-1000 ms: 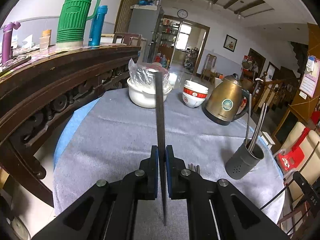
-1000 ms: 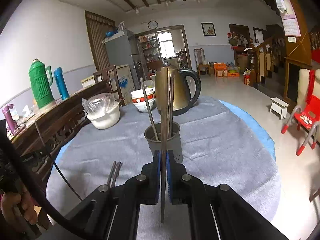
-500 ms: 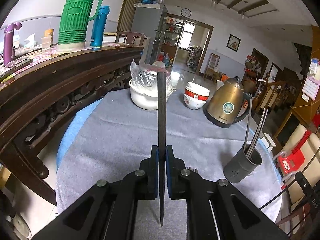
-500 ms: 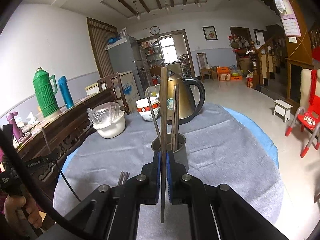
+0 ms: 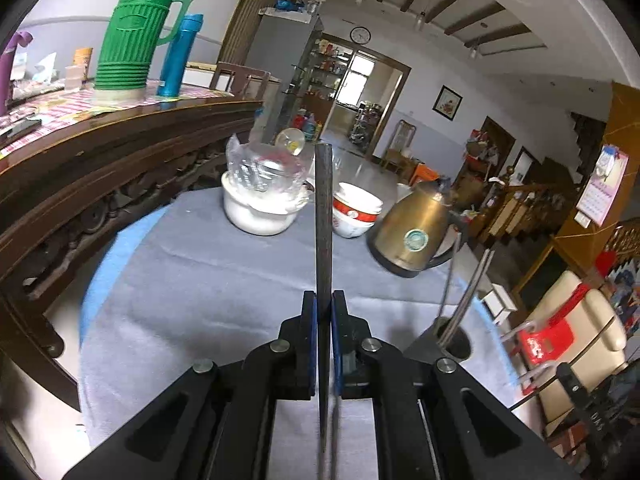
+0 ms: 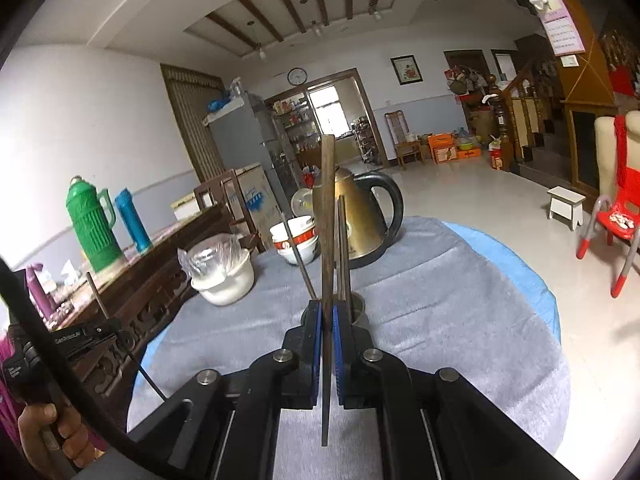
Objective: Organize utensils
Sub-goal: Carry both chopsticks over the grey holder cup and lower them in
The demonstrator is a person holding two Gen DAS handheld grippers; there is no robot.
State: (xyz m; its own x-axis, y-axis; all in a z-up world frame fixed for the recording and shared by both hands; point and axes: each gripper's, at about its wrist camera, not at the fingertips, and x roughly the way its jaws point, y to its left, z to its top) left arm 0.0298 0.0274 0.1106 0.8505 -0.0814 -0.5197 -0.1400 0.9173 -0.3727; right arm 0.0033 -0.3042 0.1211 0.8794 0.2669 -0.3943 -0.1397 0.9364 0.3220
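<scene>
While each gripper clamps tight on a single dark chopstick, both have risen above the worktop [image 6: 460,300]: the left gripper [image 5: 323,344] carries its chopstick [image 5: 323,216] left of the grey utensil holder [image 5: 448,340], and the right gripper [image 6: 327,356] has its chopstick [image 6: 327,208] just before that holder [image 6: 357,307]. Judging by this lift, dropping both in comes next.
</scene>
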